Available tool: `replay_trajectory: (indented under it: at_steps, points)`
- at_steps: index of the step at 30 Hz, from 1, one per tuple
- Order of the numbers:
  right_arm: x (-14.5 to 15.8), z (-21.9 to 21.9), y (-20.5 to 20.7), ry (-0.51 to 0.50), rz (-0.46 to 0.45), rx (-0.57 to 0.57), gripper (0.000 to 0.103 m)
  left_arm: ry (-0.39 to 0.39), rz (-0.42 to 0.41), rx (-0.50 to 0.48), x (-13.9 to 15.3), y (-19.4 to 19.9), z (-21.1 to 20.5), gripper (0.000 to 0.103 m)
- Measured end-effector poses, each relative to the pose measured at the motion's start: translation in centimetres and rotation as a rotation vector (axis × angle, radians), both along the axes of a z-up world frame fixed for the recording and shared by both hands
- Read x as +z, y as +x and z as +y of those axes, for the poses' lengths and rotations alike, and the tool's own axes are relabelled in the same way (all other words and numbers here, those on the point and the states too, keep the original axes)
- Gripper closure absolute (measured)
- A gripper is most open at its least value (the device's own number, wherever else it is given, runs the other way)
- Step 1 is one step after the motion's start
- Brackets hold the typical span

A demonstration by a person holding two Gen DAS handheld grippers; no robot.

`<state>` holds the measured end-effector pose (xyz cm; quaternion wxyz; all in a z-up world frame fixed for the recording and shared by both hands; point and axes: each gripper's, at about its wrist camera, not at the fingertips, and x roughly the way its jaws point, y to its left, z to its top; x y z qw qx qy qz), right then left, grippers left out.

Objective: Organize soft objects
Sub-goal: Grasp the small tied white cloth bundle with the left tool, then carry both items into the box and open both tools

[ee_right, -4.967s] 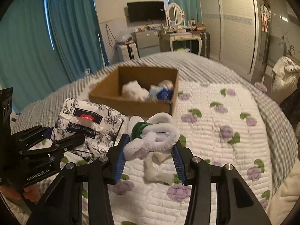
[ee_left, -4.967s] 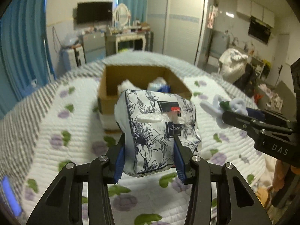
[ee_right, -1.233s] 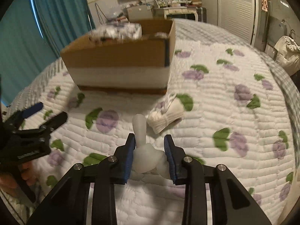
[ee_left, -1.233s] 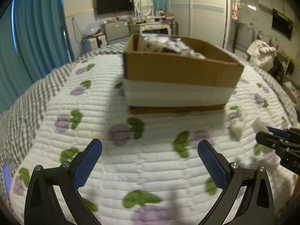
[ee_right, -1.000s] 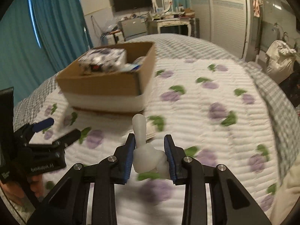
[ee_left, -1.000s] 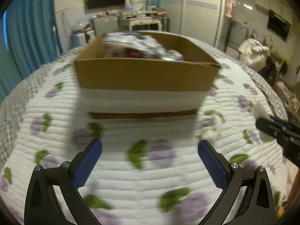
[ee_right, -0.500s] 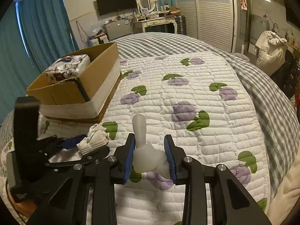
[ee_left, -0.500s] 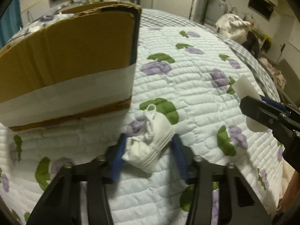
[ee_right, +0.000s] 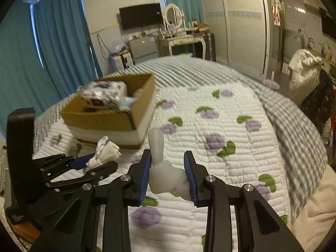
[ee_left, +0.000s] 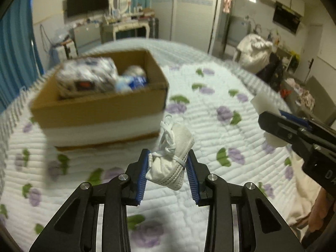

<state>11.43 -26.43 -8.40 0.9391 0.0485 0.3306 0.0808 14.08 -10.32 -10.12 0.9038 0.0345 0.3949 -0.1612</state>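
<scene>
My left gripper (ee_left: 168, 163) is shut on a small white baby shoe (ee_left: 171, 160) with laces and holds it above the quilt; the shoe also shows in the right wrist view (ee_right: 105, 153). My right gripper (ee_right: 168, 163) is shut on a soft white toy (ee_right: 163, 172) with a stalk sticking up; a bit of the toy shows in the left wrist view (ee_left: 265, 105). A cardboard box (ee_left: 100, 107) sits on the bed ahead of both grippers, to the left. It holds a floral tissue pack (ee_left: 88, 77) and blue and white soft items (ee_left: 130, 82).
The bed has a white quilt (ee_right: 220, 130) with purple flowers and a grey checked blanket (ee_right: 294, 121) on the right. Blue curtains (ee_right: 58, 42) hang on the left. A dresser (ee_right: 180, 40) and wardrobe (ee_right: 241, 21) stand behind the bed.
My left gripper has lifted the baby shoe off the quilt and now faces the box opening. My right gripper still holds the white toy and has risen a little.
</scene>
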Motion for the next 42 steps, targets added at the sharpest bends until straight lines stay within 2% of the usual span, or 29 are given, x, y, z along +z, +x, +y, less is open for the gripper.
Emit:
replay_trajectory:
  at_steps: [4, 8, 16, 23, 28, 35, 36, 37, 38, 40, 42]
  points:
    - [2.8, 1.4, -1.8, -0.018, -0.045, 0.023, 0.071, -0.009, -0.076, 0.014, 3.6, -1.9, 1.8, 0.069]
    - [5.4, 2.8, -2.9, -0.029, -0.089, 0.046, 0.071, -0.004, -0.13, 0.028, 5.9, -2.2, 2.9, 0.069]
    - [7.8, 5.8, -0.5, -0.021, -0.128, 0.119, 0.07, 0.005, -0.192, 0.077, 8.3, 0.0, 6.3, 0.069]
    - [7.9, 7.6, 4.7, 0.001, -0.127, 0.148, 0.07, 0.033, -0.172, 0.11, 7.0, 5.2, 7.7, 0.069]
    - [6.6, 8.5, 9.3, 0.026, -0.093, 0.153, 0.07, 0.029, -0.123, 0.081, 4.7, 9.3, 7.6, 0.069]
    - [4.1, 9.2, 14.2, 0.037, -0.043, 0.154, 0.07, 0.046, -0.132, 0.06, 2.7, 12.0, 7.7, 0.065]
    - [3.7, 9.3, 14.9, 0.048, -0.034, 0.156, 0.07, 0.049, -0.14, 0.063, 2.6, 12.0, 7.7, 0.062]
    - [3.3, 9.4, 15.4, 0.055, -0.026, 0.159, 0.07, 0.055, -0.151, 0.07, 2.4, 12.1, 7.8, 0.051]
    - [2.8, 9.6, 16.0, 0.059, -0.019, 0.161, 0.07, 0.061, -0.164, 0.081, 2.3, 12.1, 8.0, 0.035]
    - [2.2, 9.8, 16.9, 0.058, -0.011, 0.165, 0.069, 0.062, -0.192, 0.102, 2.2, 12.1, 8.4, 0.017]
    - [1.5, 10.1, 17.7, 0.066, -0.002, 0.169, 0.067, 0.054, -0.212, 0.11, 2.2, 12.1, 8.9, 0.016]
